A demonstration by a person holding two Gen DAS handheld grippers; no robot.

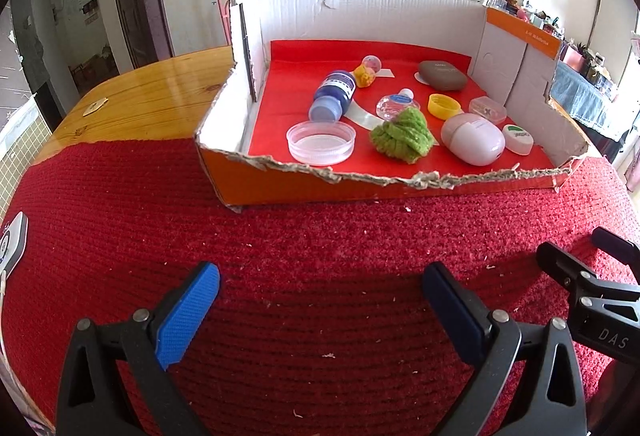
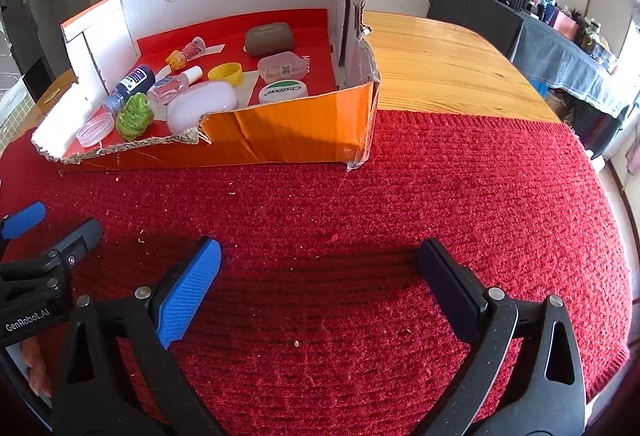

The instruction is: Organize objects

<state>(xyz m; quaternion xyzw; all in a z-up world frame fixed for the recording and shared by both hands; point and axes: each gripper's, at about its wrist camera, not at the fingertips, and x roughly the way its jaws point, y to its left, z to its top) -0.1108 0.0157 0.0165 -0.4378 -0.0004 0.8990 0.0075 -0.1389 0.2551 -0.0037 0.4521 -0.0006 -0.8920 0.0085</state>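
An orange cardboard box (image 1: 280, 187) with a torn front wall stands on a red knitted mat (image 1: 280, 276); it also shows in the right wrist view (image 2: 288, 135). Inside lie a blue bottle (image 1: 334, 95), a clear lid (image 1: 320, 141), a green woolly ball (image 1: 402, 135), a pale pink case (image 1: 472, 139), a yellow cap (image 1: 442, 105), a grey case (image 1: 442, 75), a small clear bottle (image 1: 396, 103) and a white jar (image 1: 518, 137). My left gripper (image 1: 320, 288) is open and empty over the mat, short of the box. My right gripper (image 2: 320, 268) is open and empty beside it.
The mat lies on a wooden table (image 2: 448, 67) whose bare top shows left (image 1: 152, 99) and right of the box. A small white device (image 1: 12, 244) sits at the mat's left edge. A dark covered bench (image 2: 560, 51) with clutter stands at the right.
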